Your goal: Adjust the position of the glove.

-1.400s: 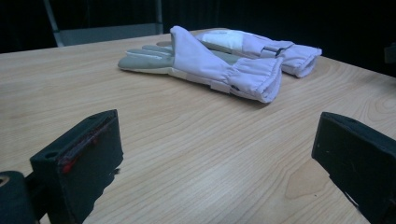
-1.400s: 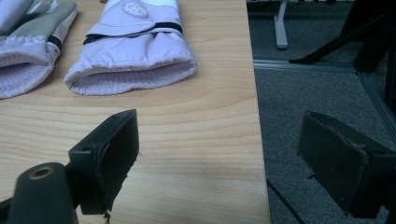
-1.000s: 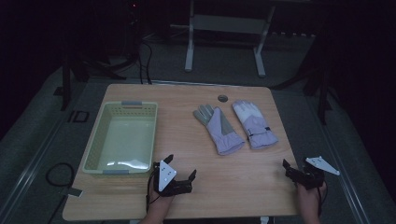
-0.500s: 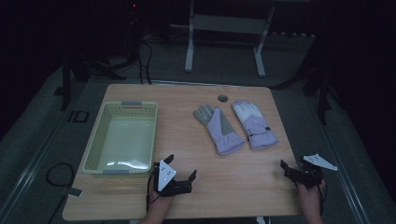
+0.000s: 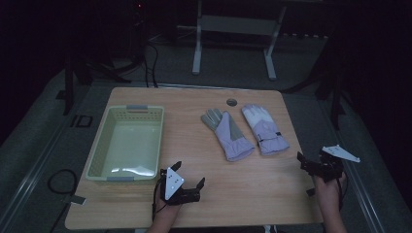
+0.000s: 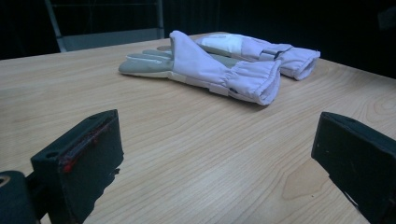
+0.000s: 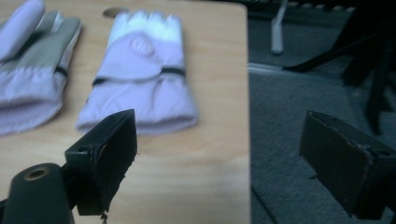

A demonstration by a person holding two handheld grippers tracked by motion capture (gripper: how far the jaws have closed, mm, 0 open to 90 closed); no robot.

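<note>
Right claw [image 5: 304, 164] shifted slightly leftward over table edge [image 5: 311, 194], gloves [image 5: 245, 131] unmoved

left gripper [image 5: 188, 180]: held low at the near edge of the bench, fingers [image 6: 79, 158] spread wide, nothing between them | right gripper [image 5: 311, 166]: at the bench's right edge, fingers [image 7: 105, 154] wide apart, empty | forearms enter from below

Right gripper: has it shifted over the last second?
Yes, slightly. The right gripper has drifted toward the person and outward, now over the table's right edge, farther from the right glove.
</note>
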